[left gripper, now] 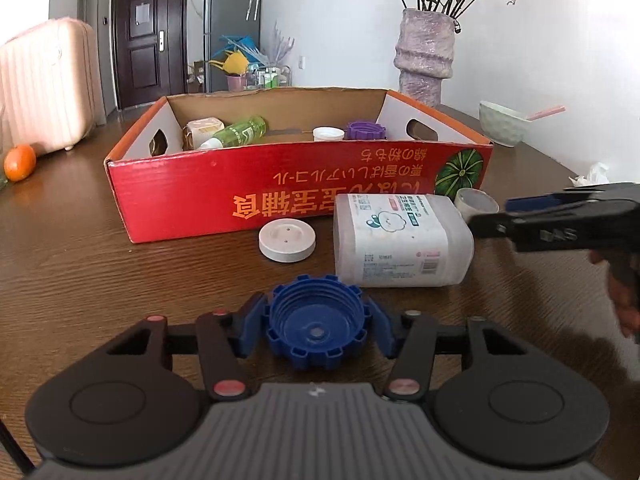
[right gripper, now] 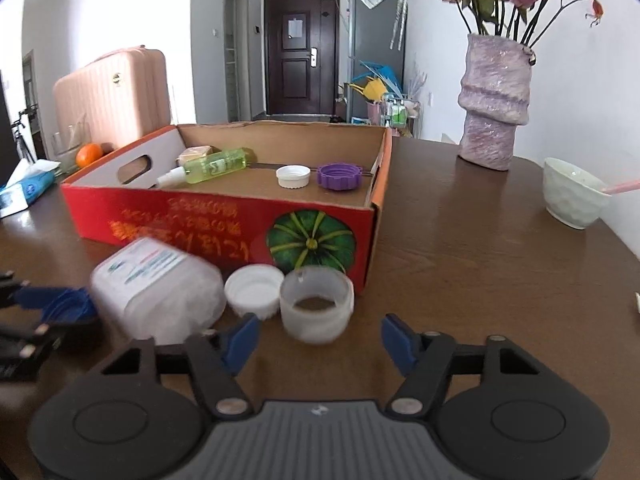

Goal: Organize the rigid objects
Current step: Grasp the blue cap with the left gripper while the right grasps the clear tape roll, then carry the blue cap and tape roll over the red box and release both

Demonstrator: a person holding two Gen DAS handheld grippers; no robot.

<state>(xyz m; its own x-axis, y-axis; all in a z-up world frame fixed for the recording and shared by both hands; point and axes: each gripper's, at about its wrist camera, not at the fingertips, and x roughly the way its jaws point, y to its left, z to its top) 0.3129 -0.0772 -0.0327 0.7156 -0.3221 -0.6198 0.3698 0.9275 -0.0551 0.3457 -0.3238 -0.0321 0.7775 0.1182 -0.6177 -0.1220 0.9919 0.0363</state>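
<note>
On the bench [left gripper: 80,264]: cardboard box [left gripper: 280,196] lying across the middle. Inside the box, at its left end, spray bottle [right gripper: 208,166] on its side beside a small packet [right gripper: 194,155]; toward its right end, two caps [right gripper: 293,176] side by side. Just before the box's front wall, flat disc [left gripper: 287,239] to the left, jar [left gripper: 400,240] on its side to the right, small open cup [right gripper: 316,304] further right. Nearest the left wrist view, toothed cap [left gripper: 318,326] between the left gripper [left gripper: 318,330] fingers. Behind the box to the right, vase [right gripper: 494,104]; bowl [right gripper: 572,194] right of that. Far left, orange [left gripper: 20,162] and suitcase [left gripper: 44,88].
</note>
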